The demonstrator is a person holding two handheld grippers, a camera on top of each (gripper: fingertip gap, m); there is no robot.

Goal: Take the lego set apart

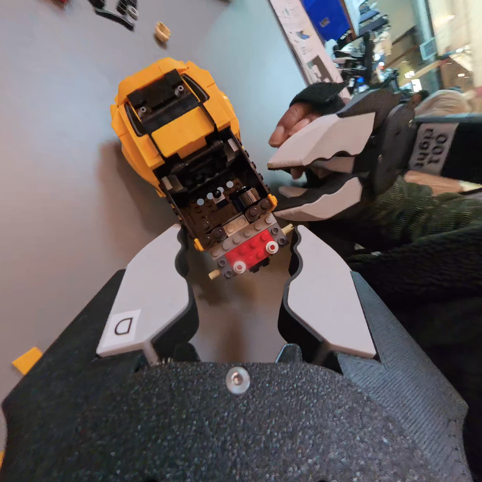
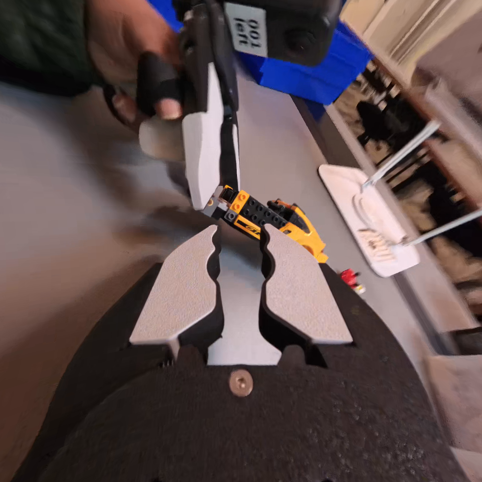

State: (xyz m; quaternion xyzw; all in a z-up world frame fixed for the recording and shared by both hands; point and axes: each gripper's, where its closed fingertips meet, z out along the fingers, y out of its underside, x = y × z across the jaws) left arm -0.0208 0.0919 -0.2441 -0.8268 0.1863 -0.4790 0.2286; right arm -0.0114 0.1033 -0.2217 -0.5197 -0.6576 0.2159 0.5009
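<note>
The yellow and black lego car (image 1: 172, 125) lies on the grey table (image 1: 52, 156) with its roof off and its black interior showing. Its rear end of red and grey plates (image 1: 247, 250) sits between the tips of my left gripper (image 1: 238, 232), which is open. A gap shows beside the left finger, and a tan axle pin (image 1: 289, 229) is close to the right finger. My right gripper (image 2: 240, 229) is open and empty, right beside the car's side (image 2: 260, 216). It also shows in the left wrist view (image 1: 273, 187). My left gripper (image 2: 220, 197) comes down from above in the right wrist view.
A tan ring (image 1: 162, 31) and black parts (image 1: 114, 15) lie at the far end of the table. A yellow tile (image 1: 27, 360) lies at the near left. Small red parts (image 2: 350, 279), a white tray (image 2: 365, 221) and a blue bin (image 2: 313, 73) sit near the table edge. My left and right fingertips are right by each other.
</note>
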